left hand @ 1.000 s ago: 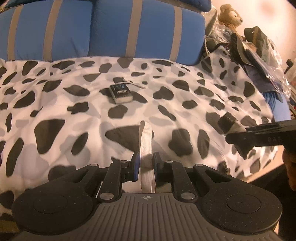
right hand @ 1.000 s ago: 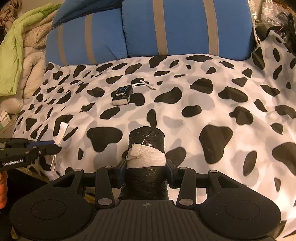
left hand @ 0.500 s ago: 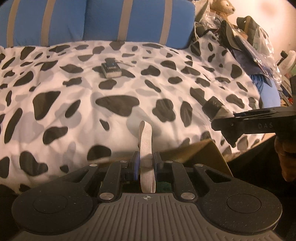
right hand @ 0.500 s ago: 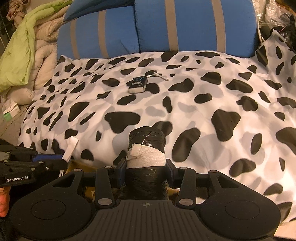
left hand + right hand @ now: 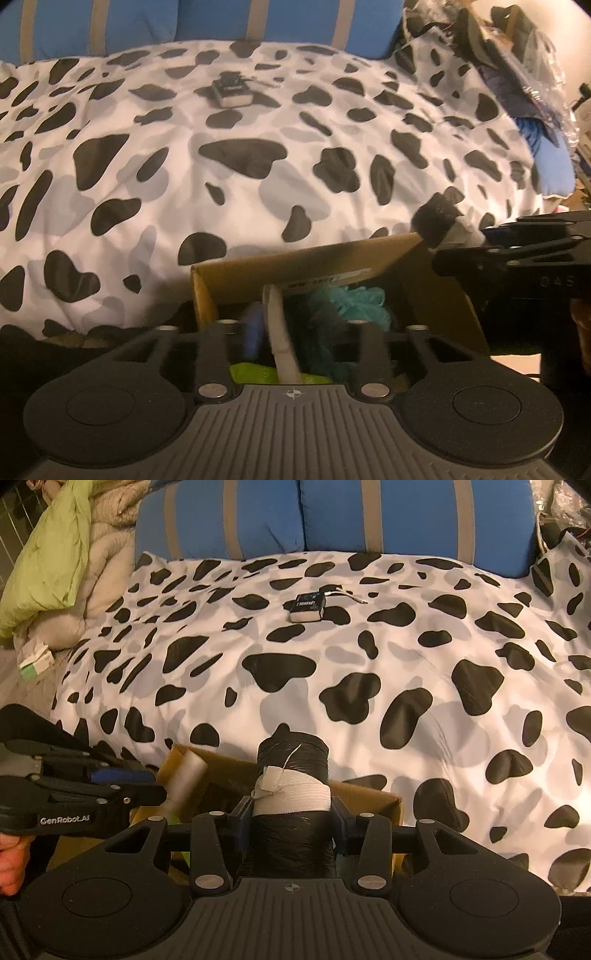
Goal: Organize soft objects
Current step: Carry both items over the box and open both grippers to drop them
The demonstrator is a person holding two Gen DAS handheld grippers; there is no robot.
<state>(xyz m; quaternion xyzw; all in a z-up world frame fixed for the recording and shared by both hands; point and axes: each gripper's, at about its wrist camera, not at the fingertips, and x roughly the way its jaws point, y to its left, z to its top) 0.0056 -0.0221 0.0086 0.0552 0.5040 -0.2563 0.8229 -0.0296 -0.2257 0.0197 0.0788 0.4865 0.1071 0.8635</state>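
while your left gripper hangs over the cardboard box, its jaws have just been opening; the white strap stands loose between them, beside the teal puff. your right gripper clamps the black roll just above the box's rim.

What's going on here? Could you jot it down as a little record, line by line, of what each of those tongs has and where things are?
Setting: cow-print bedspread, blue pillows behind
Box: cardboard, open, at the bed's near edge; teal fluffy item inside
Left tongs: jaws just opened, white strap loose between them, over the box
Right tongs: shut on black roll banded in white
On the bed: small dark box
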